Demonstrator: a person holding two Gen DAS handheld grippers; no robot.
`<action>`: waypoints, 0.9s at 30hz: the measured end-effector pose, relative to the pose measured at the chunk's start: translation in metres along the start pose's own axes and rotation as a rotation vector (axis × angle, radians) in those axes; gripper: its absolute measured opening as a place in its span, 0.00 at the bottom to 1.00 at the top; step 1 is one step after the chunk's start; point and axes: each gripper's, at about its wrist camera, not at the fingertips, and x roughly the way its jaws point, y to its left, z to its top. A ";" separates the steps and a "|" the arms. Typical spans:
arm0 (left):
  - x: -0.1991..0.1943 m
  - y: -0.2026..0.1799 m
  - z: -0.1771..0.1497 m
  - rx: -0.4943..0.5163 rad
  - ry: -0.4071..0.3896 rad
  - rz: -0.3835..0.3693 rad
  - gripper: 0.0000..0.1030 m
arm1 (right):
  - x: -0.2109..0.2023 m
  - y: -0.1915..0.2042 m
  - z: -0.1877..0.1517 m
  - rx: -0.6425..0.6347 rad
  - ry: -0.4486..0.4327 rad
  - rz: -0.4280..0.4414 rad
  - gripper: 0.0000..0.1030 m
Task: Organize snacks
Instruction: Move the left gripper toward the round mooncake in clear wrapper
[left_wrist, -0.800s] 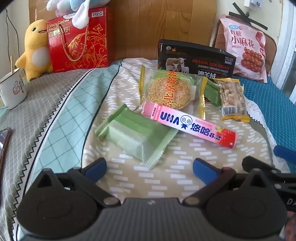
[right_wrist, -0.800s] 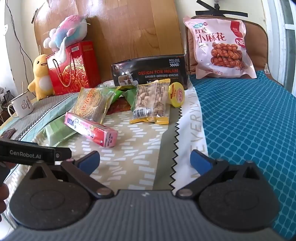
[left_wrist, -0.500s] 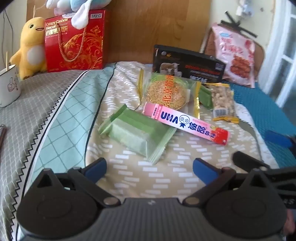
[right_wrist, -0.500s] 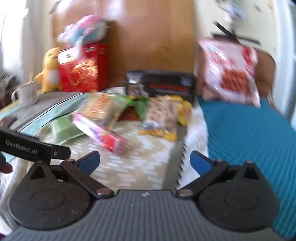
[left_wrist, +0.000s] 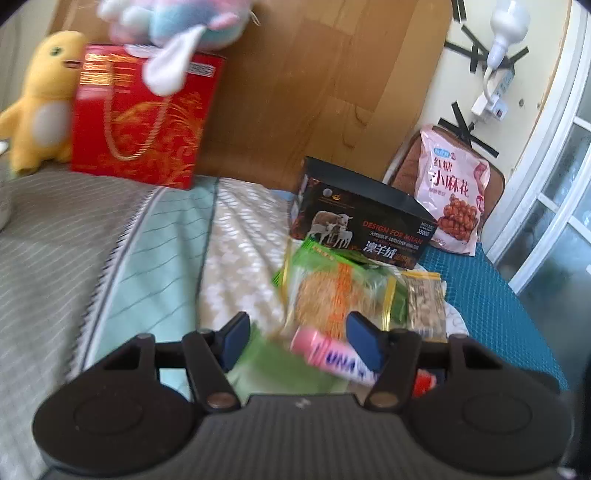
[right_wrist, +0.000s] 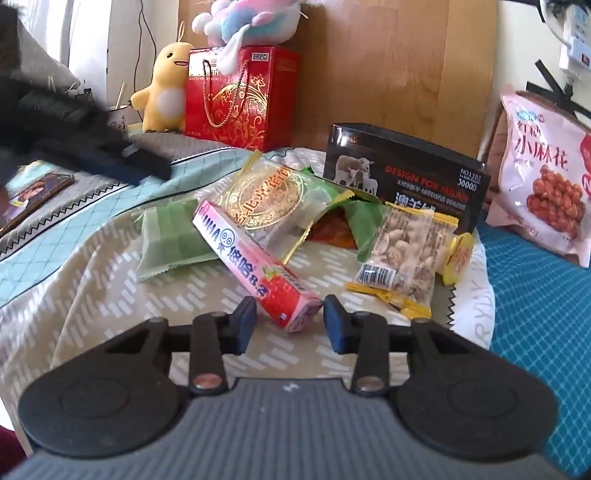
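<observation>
A patterned bedspread (right_wrist: 110, 280) covers the whole near scene, with a teal mat (right_wrist: 535, 295) along its right side. At the far left a red gift box (right_wrist: 236, 99) stands beside a yellow plush duck (right_wrist: 164, 92). A black carton (right_wrist: 402, 177) sits far centre, and a pink snack bag (right_wrist: 543, 184) leans at the far right. The snacks lie in a loose cluster before the carton: a round cake in clear wrap (right_wrist: 266, 199), a green wafer pack (right_wrist: 171, 236) to its left, a peanut packet (right_wrist: 402, 251) to the right. The pink candy box (right_wrist: 255, 266) lies slanted across the middle. The right gripper (right_wrist: 290, 323) is released, its blue pads flanking the box's near end without pressing it. The left gripper (left_wrist: 295, 341) is likewise unclenched above the blurred snacks.
</observation>
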 end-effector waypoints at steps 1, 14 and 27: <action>0.010 -0.001 0.003 0.004 0.021 -0.006 0.49 | 0.000 0.001 -0.001 -0.003 0.001 0.000 0.41; 0.021 -0.037 -0.028 0.034 0.089 -0.038 0.22 | -0.009 -0.009 -0.006 0.007 0.010 -0.028 0.41; 0.030 -0.049 -0.036 0.077 0.110 -0.069 0.34 | -0.024 -0.035 -0.023 0.039 0.007 -0.065 0.43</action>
